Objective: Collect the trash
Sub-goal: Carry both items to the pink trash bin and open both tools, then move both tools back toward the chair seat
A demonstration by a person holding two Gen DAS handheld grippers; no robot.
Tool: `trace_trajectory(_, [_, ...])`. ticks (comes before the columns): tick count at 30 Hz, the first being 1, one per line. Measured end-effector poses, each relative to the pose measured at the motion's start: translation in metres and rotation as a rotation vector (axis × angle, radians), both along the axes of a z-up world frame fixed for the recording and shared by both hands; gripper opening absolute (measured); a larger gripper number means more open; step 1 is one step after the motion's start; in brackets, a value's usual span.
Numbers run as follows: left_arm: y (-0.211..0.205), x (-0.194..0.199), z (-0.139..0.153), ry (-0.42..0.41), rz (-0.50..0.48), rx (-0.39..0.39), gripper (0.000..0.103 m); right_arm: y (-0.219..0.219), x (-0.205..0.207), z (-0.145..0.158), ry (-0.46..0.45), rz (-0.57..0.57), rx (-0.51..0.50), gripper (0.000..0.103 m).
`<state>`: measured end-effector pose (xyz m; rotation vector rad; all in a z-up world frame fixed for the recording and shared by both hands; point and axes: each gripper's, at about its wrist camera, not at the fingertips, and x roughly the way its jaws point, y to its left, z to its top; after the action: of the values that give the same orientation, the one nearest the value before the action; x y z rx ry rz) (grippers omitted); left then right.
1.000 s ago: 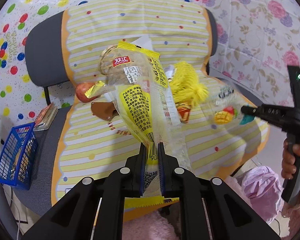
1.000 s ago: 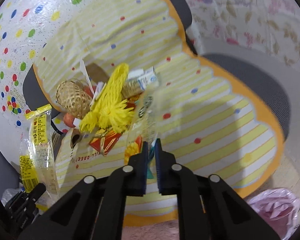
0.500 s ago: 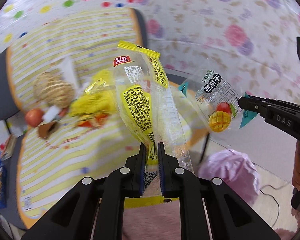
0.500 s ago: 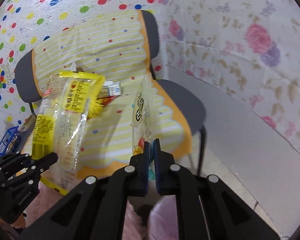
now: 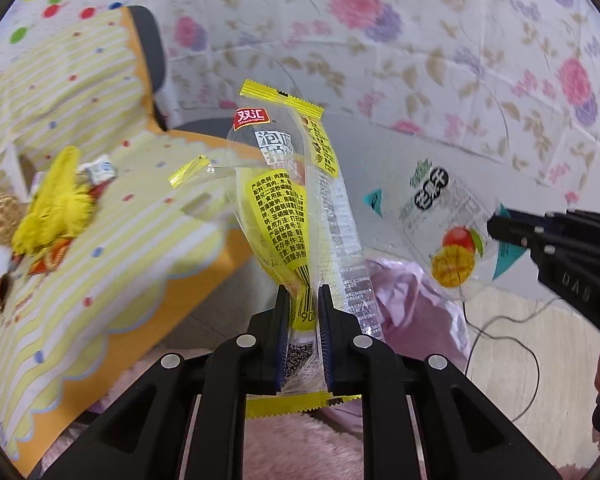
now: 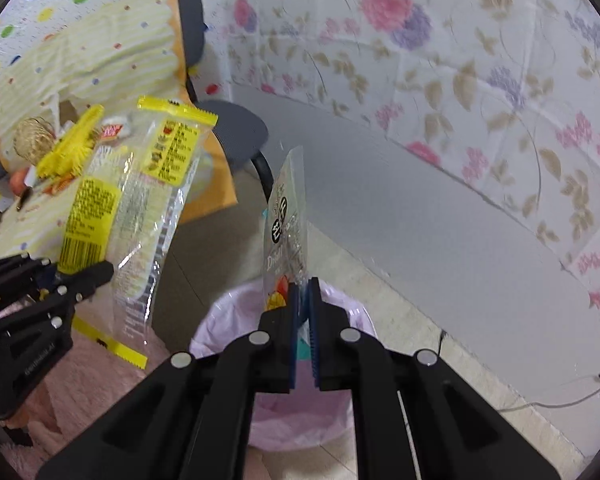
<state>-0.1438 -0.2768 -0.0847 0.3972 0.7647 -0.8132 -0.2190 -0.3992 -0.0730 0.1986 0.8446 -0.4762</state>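
You're pinching the mango wrapper (image 6: 286,236) upright in the R tongs (image 6: 304,322) right over the pink bin bag (image 6: 228,320), nearer than the L tongs (image 5: 303,330), which are easing apart w/ the yellow sausage wrapper (image 5: 288,216) between them, off to the bag's left.

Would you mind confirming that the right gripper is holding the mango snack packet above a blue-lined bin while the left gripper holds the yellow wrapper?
Not quite: the bin liner is pale pink, not blue, as the right wrist view shows. The rest stands: the right gripper holds the mango snack packet above that bin, and the left gripper has the yellow wrapper between its jaws, which are opening.
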Motion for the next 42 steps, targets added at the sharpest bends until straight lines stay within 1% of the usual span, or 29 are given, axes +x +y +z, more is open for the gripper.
trace_trajectory(6, [-0.021,0.006,-0.023,0.079,-0.033,0.051,0.017,-0.015,-0.002,-0.029,0.065,-0.028,0.042,0.006])
trace_trajectory(9, [-0.029,0.01,-0.032,0.11,-0.045,0.078,0.022,-0.019,0.001,-0.04,0.099,-0.034,0.061,0.006])
trace_trajectory(11, [-0.032,0.01,-0.034,0.114,-0.051,0.083,0.03,-0.021,0.002,-0.044,0.099,-0.026,0.075,0.007])
trace_trajectory(12, [-0.032,0.011,-0.034,0.116,-0.054,0.08,0.032,-0.02,0.003,-0.045,0.1,-0.026,0.077,0.008])
trace_trajectory(14, [-0.032,0.012,-0.034,0.12,-0.053,0.078,0.041,-0.021,0.005,-0.047,0.101,-0.022,0.081,0.008])
trace_trajectory(16, [-0.031,0.015,-0.034,0.124,-0.044,0.072,0.047,-0.022,0.006,-0.049,0.098,-0.021,0.088,0.012])
trace_trajectory(18, [-0.03,0.018,-0.034,0.136,-0.036,0.066,0.049,-0.022,0.008,-0.05,0.094,-0.021,0.091,0.018])
trace_trajectory(21, [-0.025,0.021,-0.031,0.136,-0.017,0.057,0.049,-0.023,0.009,-0.051,0.089,-0.019,0.096,0.018])
trace_trajectory(25, [-0.011,0.024,-0.018,0.098,0.018,0.034,0.049,-0.02,0.007,-0.044,0.061,-0.019,0.093,0.018])
trace_trajectory(28, [0.005,0.029,-0.009,0.088,0.052,0.011,0.049,-0.019,0.007,-0.034,0.022,-0.013,0.103,0.018])
trace_trajectory(32, [0.026,0.034,0.001,0.06,0.099,-0.012,0.049,-0.013,0.008,-0.02,-0.047,0.033,0.146,0.018])
trace_trajectory(34, [0.039,0.037,0.008,0.037,0.132,-0.026,0.049,-0.009,0.011,-0.014,-0.059,0.047,0.156,0.018])
trace_trajectory(36, [0.05,0.039,0.014,0.021,0.158,-0.039,0.049,-0.002,0.016,-0.007,-0.068,0.059,0.145,0.018])
trace_trajectory(39, [0.073,0.046,0.023,0.006,0.218,-0.065,0.058,0.008,0.026,0.004,-0.089,0.107,0.158,0.018])
trace_trajectory(42, [0.095,0.054,0.029,-0.005,0.277,-0.079,0.059,0.022,0.04,0.015,-0.111,0.164,0.133,0.022])
